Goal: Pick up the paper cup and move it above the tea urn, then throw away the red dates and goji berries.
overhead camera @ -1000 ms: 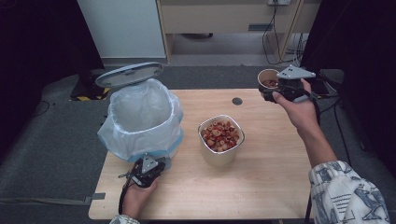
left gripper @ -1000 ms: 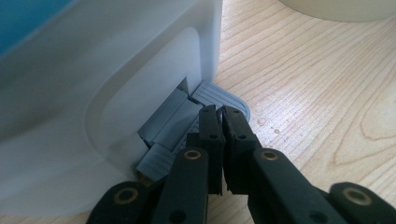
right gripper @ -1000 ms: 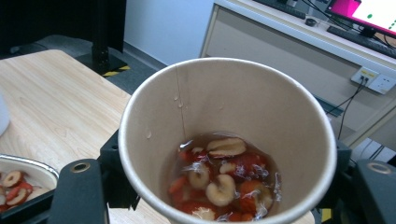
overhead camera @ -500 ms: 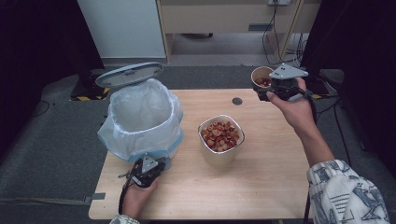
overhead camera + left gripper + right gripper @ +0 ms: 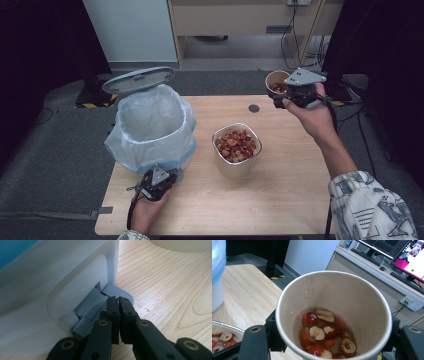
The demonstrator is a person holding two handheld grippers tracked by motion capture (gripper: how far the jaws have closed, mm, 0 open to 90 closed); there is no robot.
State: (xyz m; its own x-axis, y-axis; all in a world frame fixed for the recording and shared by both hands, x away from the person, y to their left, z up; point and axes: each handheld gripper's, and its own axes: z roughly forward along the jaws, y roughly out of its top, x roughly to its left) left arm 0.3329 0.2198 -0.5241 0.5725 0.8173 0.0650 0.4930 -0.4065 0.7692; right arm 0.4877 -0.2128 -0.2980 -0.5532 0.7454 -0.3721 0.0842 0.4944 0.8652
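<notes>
My right gripper is shut on a paper cup and holds it in the air above the table's far right corner. Inside the paper cup lie red date slices in a little liquid. A white bin lined with a pale blue bag stands at the table's left, its grey lid raised. My left gripper is shut, its fingertips resting on the bin's grey pedal. A metal bowl of date slices sits in the middle of the table.
A small dark round hole marks the wooden table near its far edge. Beyond the table are a cabinet and cables. The right gripper view takes in a monitor and a wall socket.
My right gripper has carried the paper cup a little to the left and farther off. The left gripper and the bin's raised lid have stayed as they were.
</notes>
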